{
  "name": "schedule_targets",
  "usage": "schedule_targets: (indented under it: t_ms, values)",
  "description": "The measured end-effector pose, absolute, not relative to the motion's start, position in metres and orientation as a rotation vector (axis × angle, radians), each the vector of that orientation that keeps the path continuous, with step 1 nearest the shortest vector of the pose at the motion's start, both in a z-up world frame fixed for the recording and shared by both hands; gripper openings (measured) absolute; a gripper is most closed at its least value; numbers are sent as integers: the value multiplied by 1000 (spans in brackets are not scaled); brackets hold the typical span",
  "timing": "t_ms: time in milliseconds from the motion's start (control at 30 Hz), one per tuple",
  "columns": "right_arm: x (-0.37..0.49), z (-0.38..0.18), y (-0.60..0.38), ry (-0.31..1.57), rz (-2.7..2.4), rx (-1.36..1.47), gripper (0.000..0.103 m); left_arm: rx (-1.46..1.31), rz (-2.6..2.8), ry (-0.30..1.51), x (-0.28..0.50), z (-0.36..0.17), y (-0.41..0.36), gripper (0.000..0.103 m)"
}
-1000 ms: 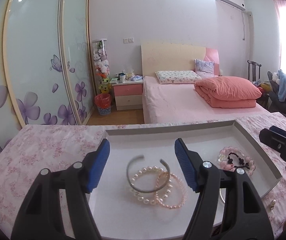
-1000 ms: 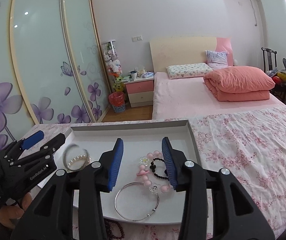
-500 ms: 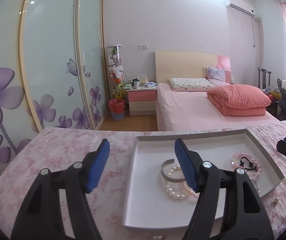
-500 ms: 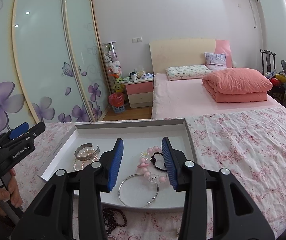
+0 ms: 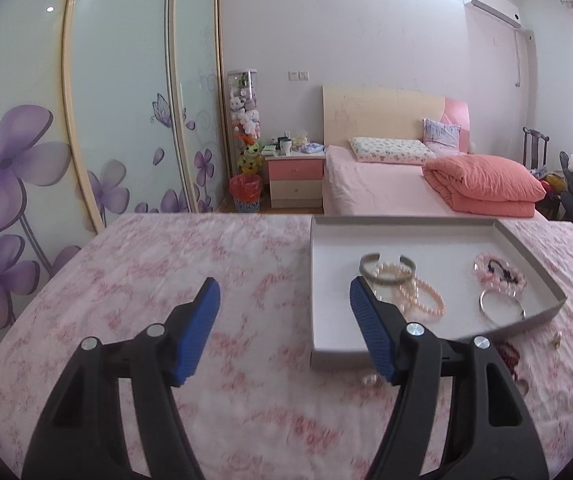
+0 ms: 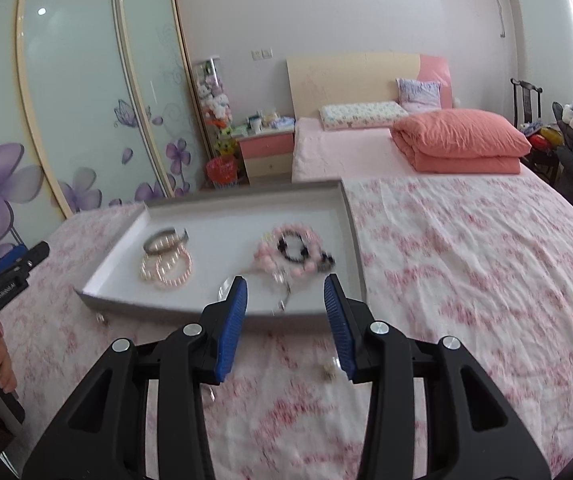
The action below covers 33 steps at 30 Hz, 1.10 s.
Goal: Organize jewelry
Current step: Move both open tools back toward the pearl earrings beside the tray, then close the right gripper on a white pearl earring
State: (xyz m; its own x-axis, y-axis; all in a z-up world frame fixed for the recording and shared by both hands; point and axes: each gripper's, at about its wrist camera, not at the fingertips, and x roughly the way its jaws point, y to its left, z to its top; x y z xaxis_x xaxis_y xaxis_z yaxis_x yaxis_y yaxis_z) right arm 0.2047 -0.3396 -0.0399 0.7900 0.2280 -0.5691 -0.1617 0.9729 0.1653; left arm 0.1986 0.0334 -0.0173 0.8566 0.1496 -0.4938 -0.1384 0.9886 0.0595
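Note:
A grey tray (image 5: 406,222) (image 6: 106,256) lies on the pink floral cloth. It holds a silver cuff (image 5: 386,270) (image 6: 162,238), pearl bracelets (image 5: 422,298) (image 6: 168,268), a pink bead bracelet with a black one (image 5: 498,274) (image 6: 294,250), and a thin silver bangle (image 5: 500,308). My left gripper (image 5: 284,332) is open and empty, left of the tray. My right gripper (image 6: 284,326) is open and empty, just in front of the tray's near rim. Small loose pieces (image 6: 328,370) (image 5: 368,380) lie on the cloth in front of the tray.
A dark bead string (image 5: 508,354) lies on the cloth by the tray's near corner. The left gripper and the hand holding it show in the right wrist view (image 6: 2,280). A pink bed (image 5: 426,184), a nightstand (image 5: 296,176) and sliding wardrobe doors (image 5: 126,120) stand behind.
My left gripper has pulled back and left, off the tray, so the tray now sits to its right. My right gripper has drawn back from over the tray to its near rim.

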Motion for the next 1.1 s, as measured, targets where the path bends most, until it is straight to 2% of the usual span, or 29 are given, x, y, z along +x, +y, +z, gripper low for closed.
schedule_targets:
  t_ms: [533,767,833,900,1100]
  values:
    - [201,-92,-346,861,167,55,41,23,125,602,189,-45,39,67]
    - [219,-94,-344,879,126,33,31,33,115,606,189,-46,36,67]
    - [222,-94,-342,880,121,23,26,34,113,610,190,-46,35,67]
    - [223,-94,-340,881,112,9,15,38,110,614,190,-46,34,67]
    - [217,-94,-343,881,124,21,14,62,72,646,193,-47,25,67]
